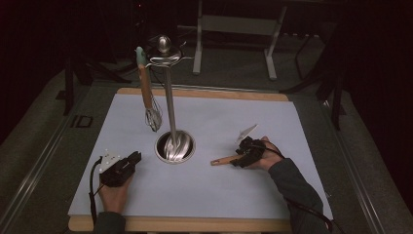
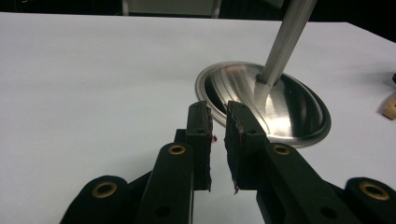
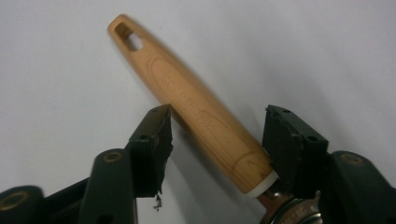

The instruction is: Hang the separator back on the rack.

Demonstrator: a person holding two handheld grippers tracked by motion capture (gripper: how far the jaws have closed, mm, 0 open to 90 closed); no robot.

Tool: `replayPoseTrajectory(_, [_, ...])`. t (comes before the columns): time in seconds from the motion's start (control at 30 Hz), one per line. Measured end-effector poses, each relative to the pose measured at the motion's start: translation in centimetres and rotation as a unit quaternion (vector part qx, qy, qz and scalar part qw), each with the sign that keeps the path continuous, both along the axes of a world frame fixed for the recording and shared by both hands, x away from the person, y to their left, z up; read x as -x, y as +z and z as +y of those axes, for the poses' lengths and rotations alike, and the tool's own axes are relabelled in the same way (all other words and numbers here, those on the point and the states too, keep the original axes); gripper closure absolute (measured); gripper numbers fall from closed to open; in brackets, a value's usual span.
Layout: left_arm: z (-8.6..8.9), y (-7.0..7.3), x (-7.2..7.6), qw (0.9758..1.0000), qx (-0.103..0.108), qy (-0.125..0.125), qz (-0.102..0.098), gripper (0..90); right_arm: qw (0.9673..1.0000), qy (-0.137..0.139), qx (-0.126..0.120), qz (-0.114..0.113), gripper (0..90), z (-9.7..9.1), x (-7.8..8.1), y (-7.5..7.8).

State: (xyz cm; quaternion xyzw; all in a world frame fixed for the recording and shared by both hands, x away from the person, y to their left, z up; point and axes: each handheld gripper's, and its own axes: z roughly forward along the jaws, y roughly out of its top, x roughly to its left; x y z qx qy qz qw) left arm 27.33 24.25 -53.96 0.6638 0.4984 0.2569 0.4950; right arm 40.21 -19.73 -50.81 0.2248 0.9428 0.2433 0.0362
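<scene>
On the white mat (image 1: pixel 204 190) near the person's side, the left gripper (image 1: pixel 127 163) sits low in the left hand (image 1: pixel 115 195), and a black cable (image 1: pixel 91 187) runs back from it. Its jaws are a little apart, with only a thin gap, and nothing is between them. They point at the shiny round base (image 2: pixel 299 116) of the metal stand (image 1: pixel 170 105), which is just ahead of them but not touching. A thin pole rises from the middle of that base to a ball on top. A whisk (image 1: pixel 148 100) with a wooden grip and a pale green end hangs from a hook near the top of the stand, on its left side, with its wire end down above the mat. Farther right, the right gripper (image 1: pixel 247 152) rests on the mat in the right hand (image 1: pixel 265 158). A tool with a wooden handle (image 3: pixel 191 107) lies flat on the mat, and the handle pokes out to the left, toward the stand. Its jaws stand wide apart, one on each side of the handle. Each jaw is right up against it or very close, and they are not squeezing it. The handle has a hole at its far end and a white ring by the jaws. A pale, see-through blade (image 1: pixel 247 131) sticks up behind the right gripper.
</scene>
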Motion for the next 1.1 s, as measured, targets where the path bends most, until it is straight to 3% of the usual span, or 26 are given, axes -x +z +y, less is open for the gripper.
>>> replayPoseTrajectory(0.13, [0.0,0.0,0.0,1.0,0.0,0.0,0.0,80.0,0.9998,-0.005,-0.013,0.016,53.1,-0.2,0.0,0.1])
replayPoseTrajectory(0.53, [0.0,0.0,0.0,1.0,-0.001,0.0,0.0,80.0,0.9982,-0.026,-0.02,0.05,65.2,-0.7,0.2,0.6])
replayPoseTrajectory(0.77, [0.0,0.0,0.0,1.0,0.0,0.0,0.0,80.0,0.9965,-0.044,-0.013,0.071,67.8,-0.6,0.3,0.9])
replayPoseTrajectory(1.0, [0.0,0.0,0.0,1.0,0.0,0.0,0.0,80.0,0.9959,-0.035,-0.006,0.084,68.4,-0.7,0.2,1.0])
replayPoseTrajectory(1.1, [0.0,0.0,0.0,1.0,0.001,0.0,0.001,80.0,0.996,-0.033,0.008,0.083,66.4,-0.8,0.1,0.9])
